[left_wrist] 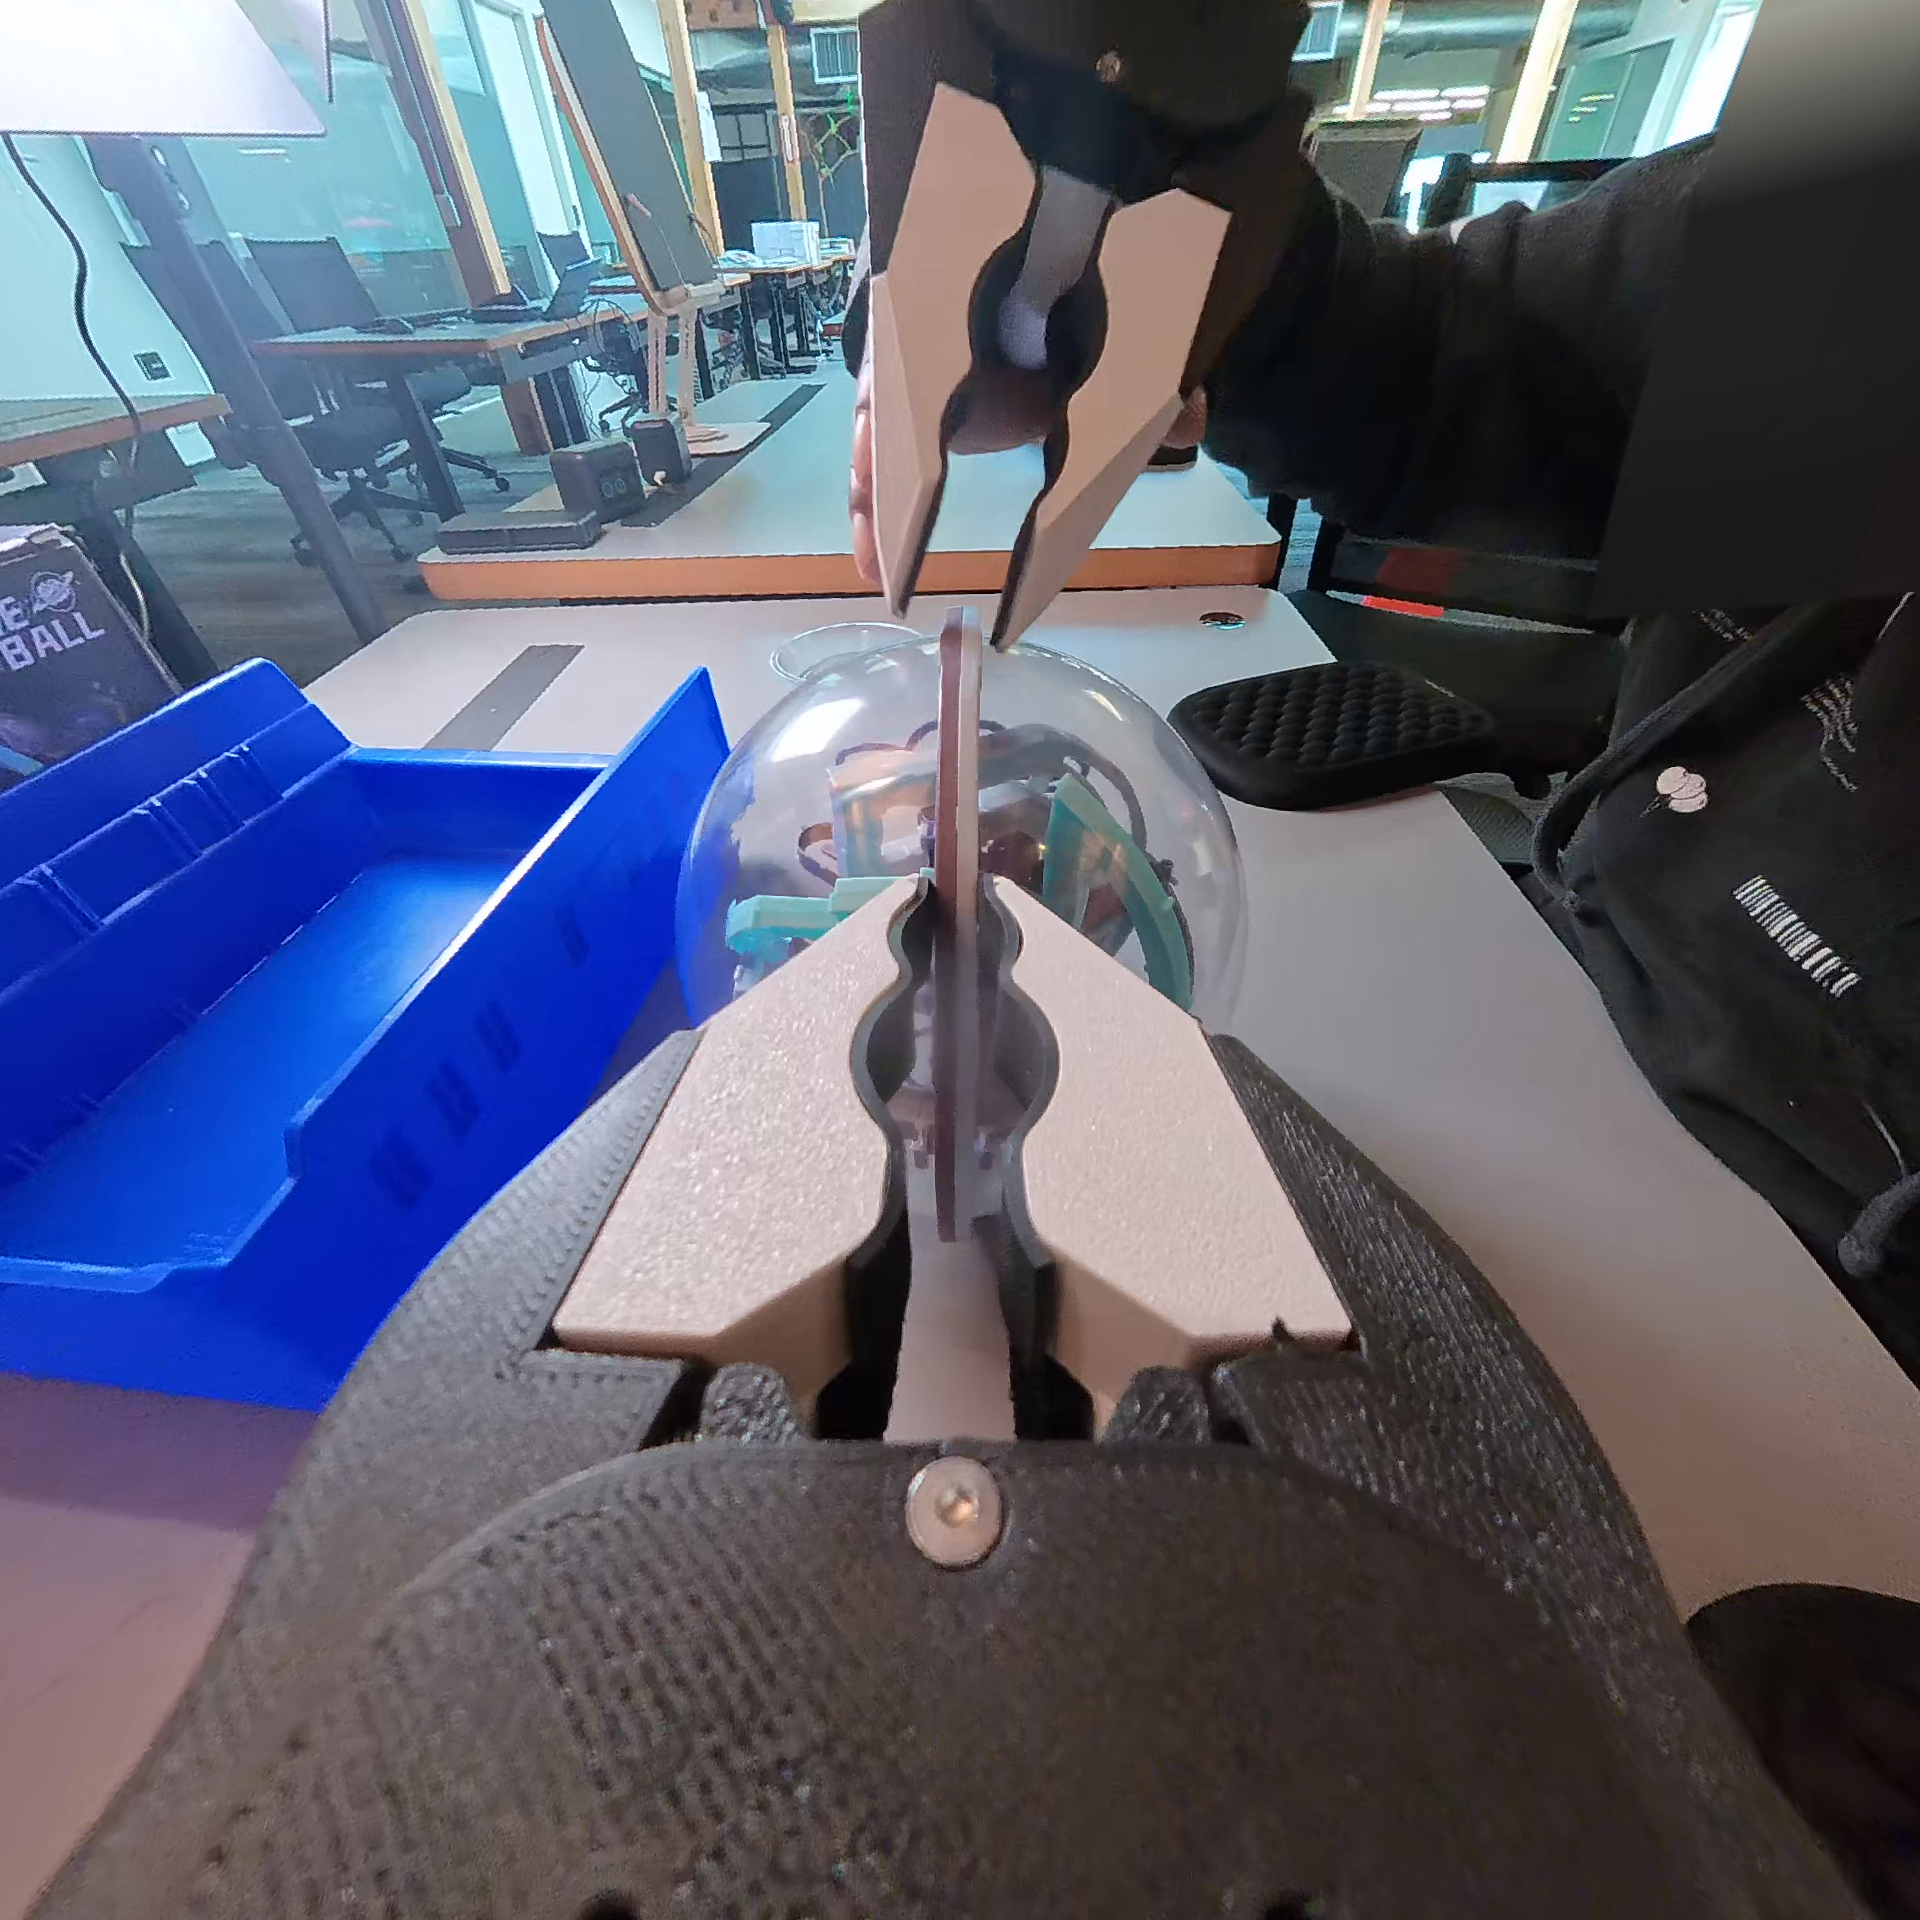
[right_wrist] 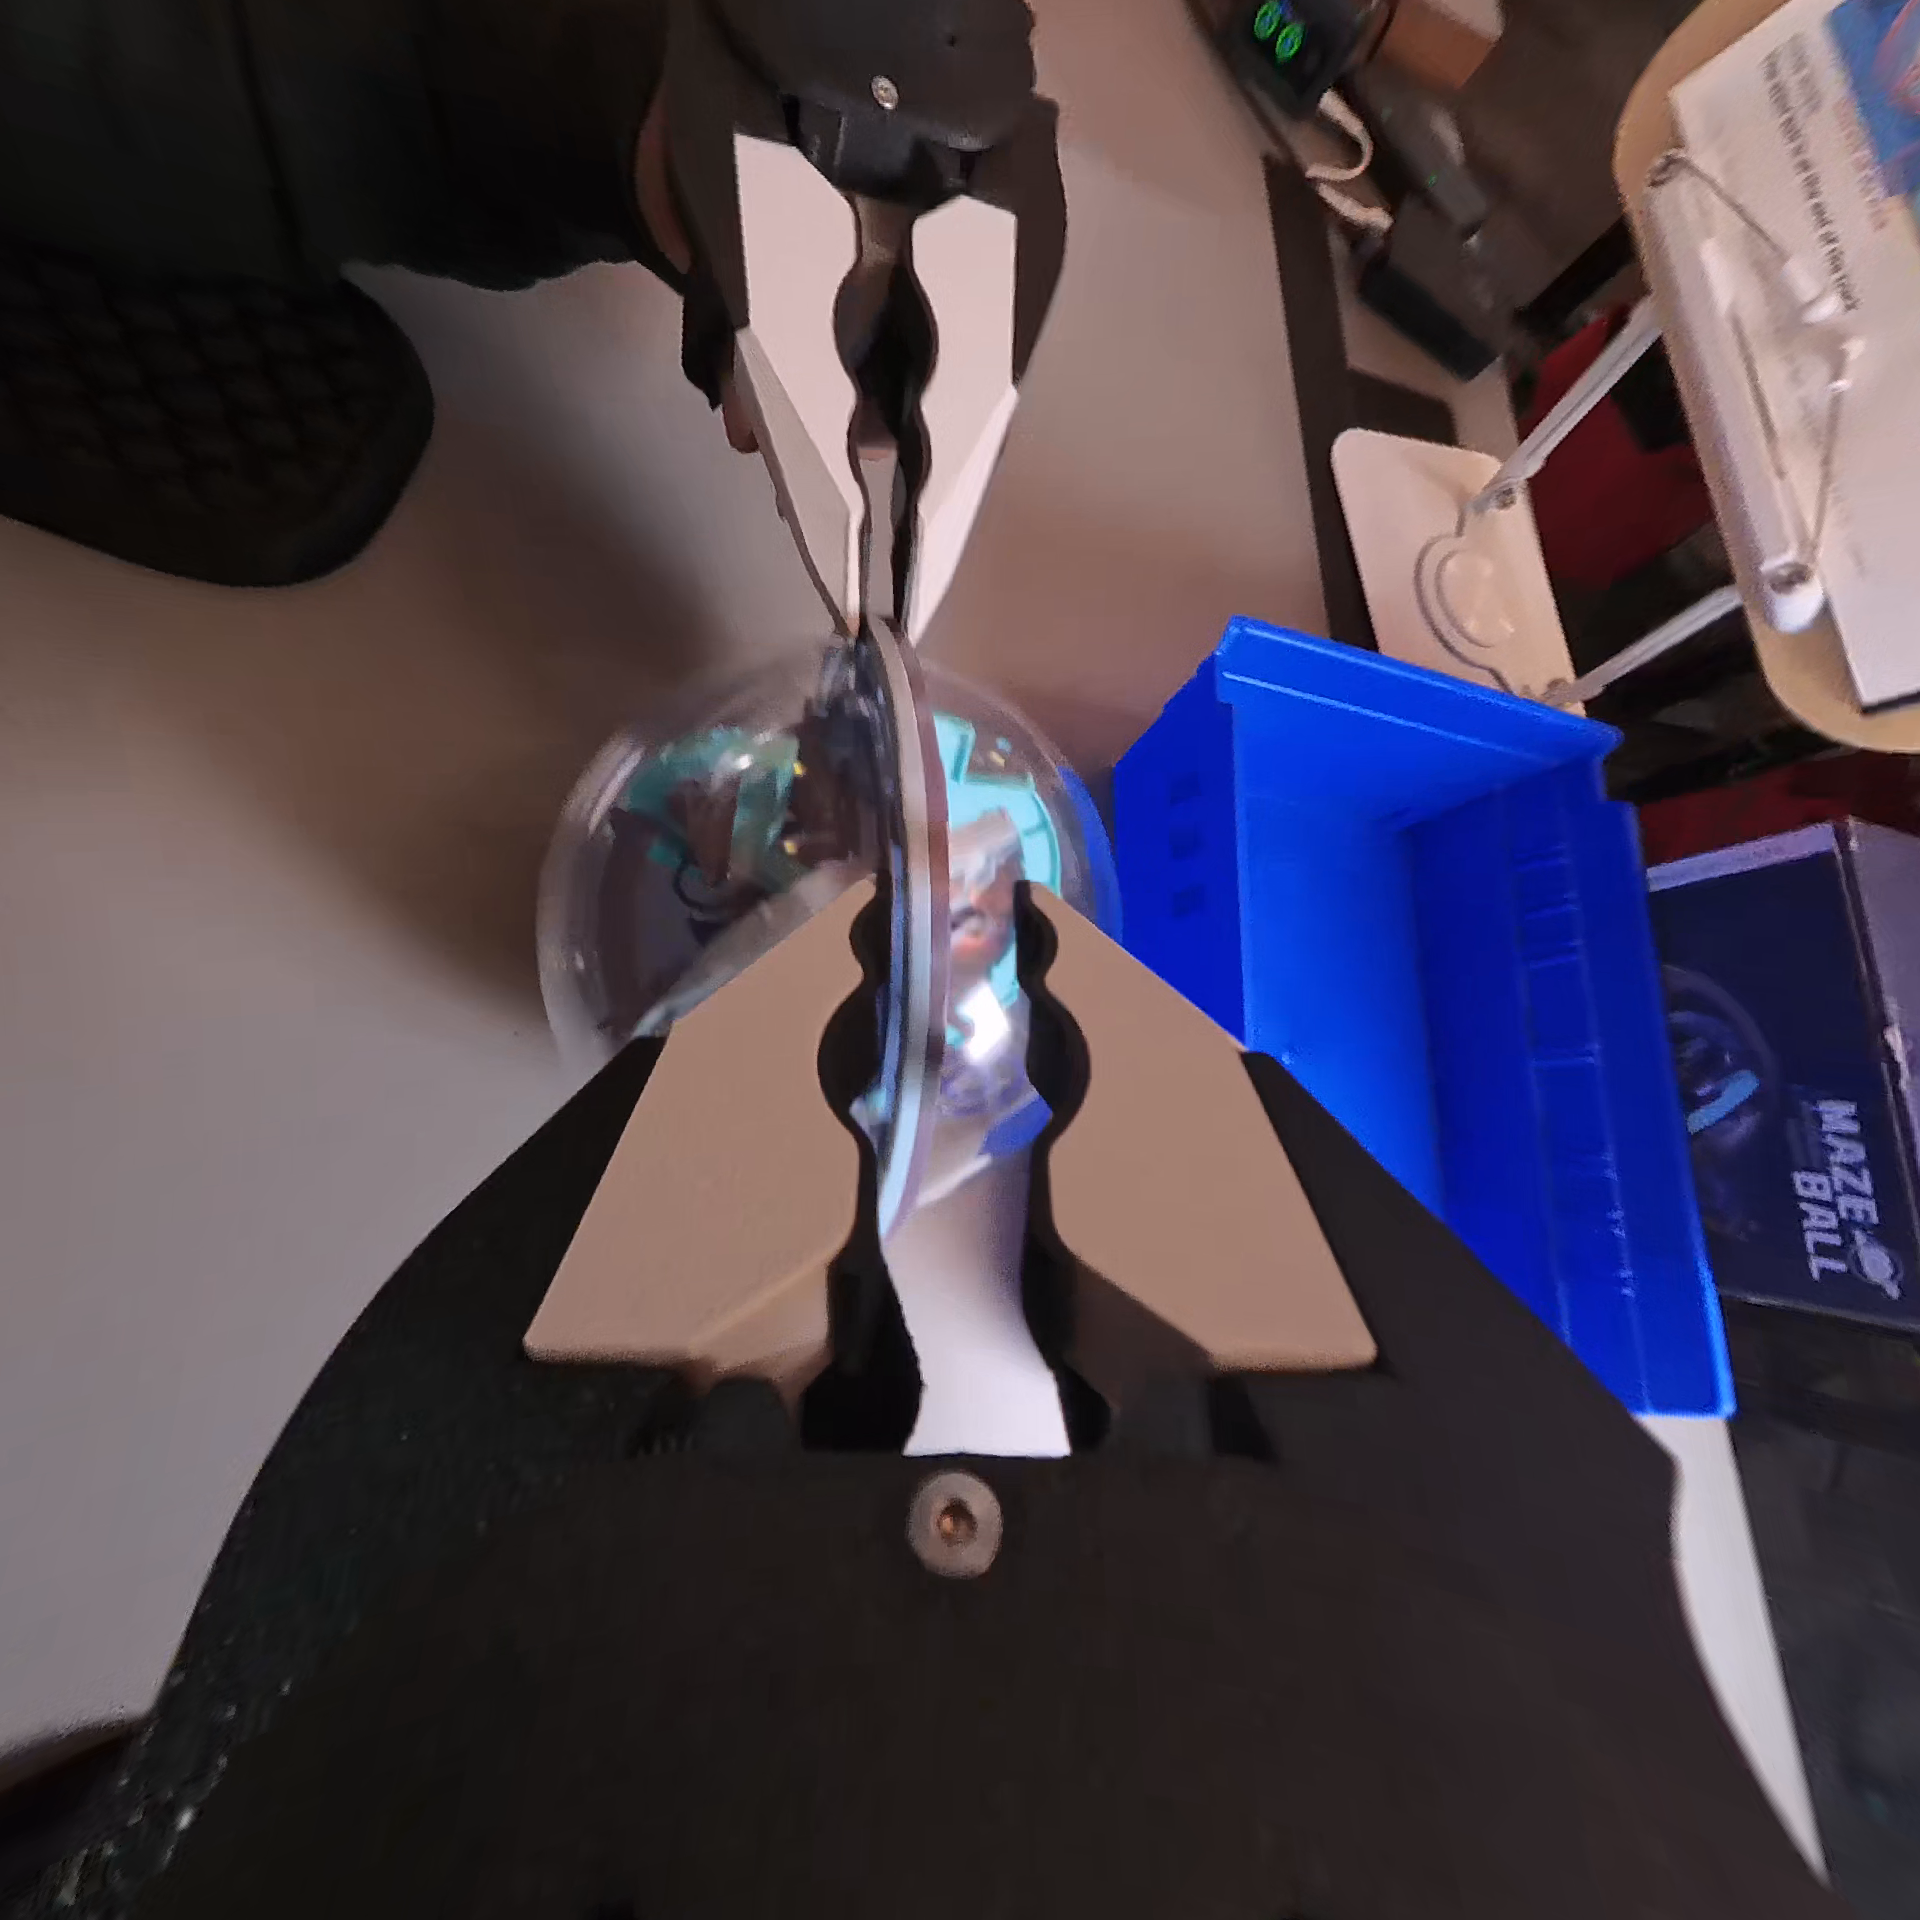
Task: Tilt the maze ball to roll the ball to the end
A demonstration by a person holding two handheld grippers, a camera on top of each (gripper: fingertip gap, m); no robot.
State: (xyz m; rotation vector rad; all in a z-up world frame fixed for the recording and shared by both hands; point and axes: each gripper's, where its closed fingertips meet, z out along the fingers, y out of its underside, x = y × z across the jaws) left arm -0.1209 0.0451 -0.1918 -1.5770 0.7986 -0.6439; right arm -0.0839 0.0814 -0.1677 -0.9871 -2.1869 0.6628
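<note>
One maze ball is seen: a clear sphere with teal and brown tracks inside and a flat rim ring around its middle. It is held above one pale table, just beside one blue bin.

Two grippers are counted. The left gripper is closed on the near part of the rim ring, which runs edge-on between its two beige fingers. The right gripper is seen from the left wrist view at the far top of the ring, its tips slightly apart with the ring's edge between them; from its own camera the ring is seen passing between the fingers, nearer the left one, with a gap on the other side. Firm contact there cannot be told.

The small rolling ball inside cannot be made out; the sphere is motion-blurred in the right wrist view.

One dark printed box stands beyond the bin. One black textured pad lies on the table. One dark sleeve is seen behind the right gripper.
</note>
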